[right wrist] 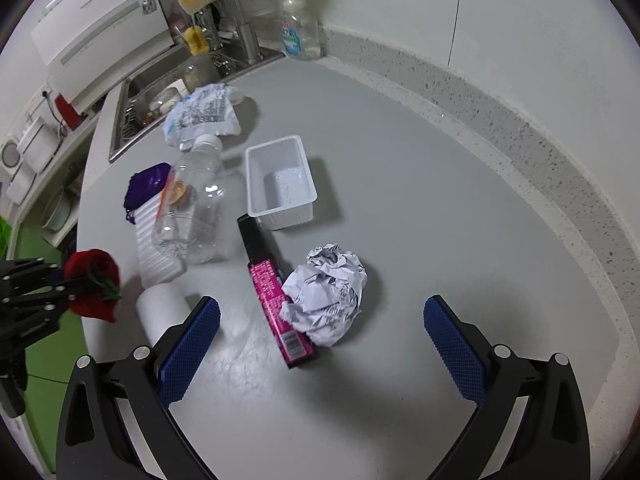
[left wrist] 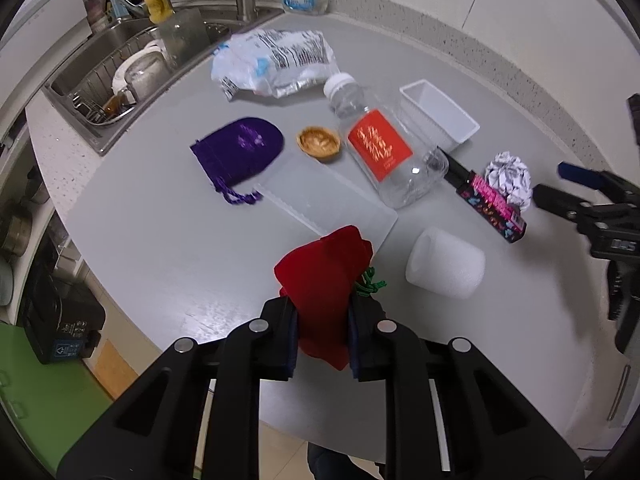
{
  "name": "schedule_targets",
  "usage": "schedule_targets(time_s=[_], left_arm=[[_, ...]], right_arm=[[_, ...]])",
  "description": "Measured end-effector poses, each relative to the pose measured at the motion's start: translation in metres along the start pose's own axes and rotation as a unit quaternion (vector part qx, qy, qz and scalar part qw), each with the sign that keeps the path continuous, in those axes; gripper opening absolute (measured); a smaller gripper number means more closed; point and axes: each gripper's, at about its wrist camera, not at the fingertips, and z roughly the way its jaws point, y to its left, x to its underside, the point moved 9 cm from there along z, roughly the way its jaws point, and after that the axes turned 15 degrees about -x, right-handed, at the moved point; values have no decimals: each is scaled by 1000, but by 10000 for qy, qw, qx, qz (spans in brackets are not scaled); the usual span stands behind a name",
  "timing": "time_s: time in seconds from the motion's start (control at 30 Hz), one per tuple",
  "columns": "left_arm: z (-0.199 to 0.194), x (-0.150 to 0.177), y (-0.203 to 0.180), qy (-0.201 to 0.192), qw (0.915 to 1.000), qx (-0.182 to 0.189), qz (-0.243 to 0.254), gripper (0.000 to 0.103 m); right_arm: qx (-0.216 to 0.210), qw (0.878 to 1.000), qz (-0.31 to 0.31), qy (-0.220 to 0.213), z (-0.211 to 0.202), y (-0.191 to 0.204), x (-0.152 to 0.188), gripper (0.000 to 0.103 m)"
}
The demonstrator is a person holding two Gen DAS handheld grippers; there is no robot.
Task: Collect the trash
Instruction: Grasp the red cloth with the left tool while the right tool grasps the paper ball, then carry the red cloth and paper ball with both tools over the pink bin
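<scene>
The left gripper (left wrist: pixel 323 334), angled steeply down over the grey countertop (left wrist: pixel 168 240), clamps a red velvet drawstring pouch (left wrist: pixel 324 280) between its pads at the counter's near edge. The right gripper (right wrist: pixel 322 344) — blue-padded jaws spread wide, nothing between them — tilts down just short of a crumpled ball of printed white paper (right wrist: pixel 326 294), which touches a long pink-and-black carton (right wrist: pixel 272 292). The clear plastic bottle (left wrist: pixel 380 144) carries a red label with gold script, unreadable.
</scene>
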Motion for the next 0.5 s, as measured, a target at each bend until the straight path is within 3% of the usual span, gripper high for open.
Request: schedule_targets(time_s=[0.13, 0.3, 0.4, 0.5], left_arm=[[-6, -5, 6, -66, 10000, 16, -67, 19], [-9, -6, 12, -100, 9998, 22, -143, 19], [-9, -7, 14, -108, 9998, 47, -180, 19], [-10, -8, 15, -118, 9997, 58, -199, 19]], right_arm=[[-24, 9999, 98, 90, 12, -6, -1, 97], [-43, 9993, 230, 286, 25, -15, -1, 59], [-158, 9990, 283, 322, 30, -16, 0, 46], [-215, 9990, 308, 256, 28, -15, -2, 40]])
